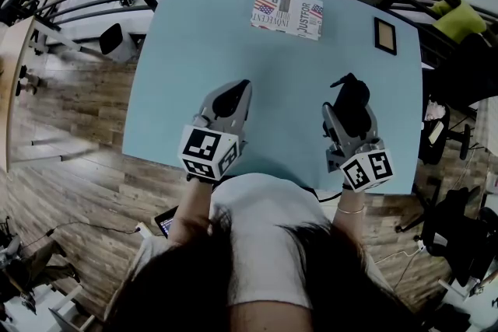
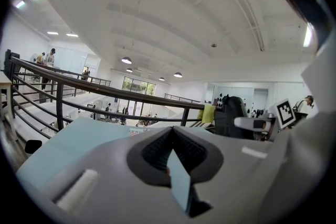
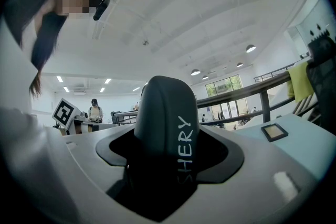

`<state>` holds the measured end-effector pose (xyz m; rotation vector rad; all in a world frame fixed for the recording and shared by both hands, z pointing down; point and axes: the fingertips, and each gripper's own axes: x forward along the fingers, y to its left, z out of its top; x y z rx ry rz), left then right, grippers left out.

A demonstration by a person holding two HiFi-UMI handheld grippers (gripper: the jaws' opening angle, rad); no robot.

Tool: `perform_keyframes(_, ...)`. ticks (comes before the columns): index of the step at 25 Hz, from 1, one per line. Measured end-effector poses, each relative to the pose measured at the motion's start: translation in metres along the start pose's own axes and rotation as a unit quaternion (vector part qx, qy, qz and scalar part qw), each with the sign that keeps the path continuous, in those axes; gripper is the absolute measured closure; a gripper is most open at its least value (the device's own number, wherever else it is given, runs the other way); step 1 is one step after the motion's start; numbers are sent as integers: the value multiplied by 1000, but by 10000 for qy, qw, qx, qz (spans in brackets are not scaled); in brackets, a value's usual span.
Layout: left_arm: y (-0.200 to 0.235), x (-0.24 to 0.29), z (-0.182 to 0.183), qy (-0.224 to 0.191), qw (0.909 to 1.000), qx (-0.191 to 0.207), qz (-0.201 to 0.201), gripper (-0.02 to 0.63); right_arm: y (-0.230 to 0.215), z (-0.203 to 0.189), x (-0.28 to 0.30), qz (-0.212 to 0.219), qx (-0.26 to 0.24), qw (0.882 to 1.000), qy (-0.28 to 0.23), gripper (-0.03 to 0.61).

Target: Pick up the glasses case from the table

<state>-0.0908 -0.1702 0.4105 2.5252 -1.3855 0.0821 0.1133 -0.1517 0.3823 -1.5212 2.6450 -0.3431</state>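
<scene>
**Case clamped in your right tool**

Head view: your right tool (image 1: pixel 350 119) is holding the black glasses case (image 1: pixel 352 96) over the worktop (image 1: pixel 194 35)'s near right.
Left gripper view: your left tool (image 2: pixel 176 165) is idling barely apart, empty.
Right gripper view: the jaws are clamping the case's middle; its shell is probably rigid, smooth and light.

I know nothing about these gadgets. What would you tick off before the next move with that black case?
1. Glasses case between the right gripper's fingers: ok, gripped.
2. Case upright and centred in the grip: ok.
3. Left gripper free to help: ok, only a narrow gap between its fingers and nothing in it.
4. Case lifted clear of the light blue table: cannot tell.
5. Flag-print pouch and small picture frame out of the way: ok, both lie at the far edge, apart from the grippers.
</scene>
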Motion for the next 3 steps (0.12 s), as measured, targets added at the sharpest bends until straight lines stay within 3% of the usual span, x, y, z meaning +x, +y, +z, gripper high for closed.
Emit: perform_keyframes(3,0,-1,1,-32,10000,-31,-3,557,0,-1,0,-5,15,10000,-7,242)
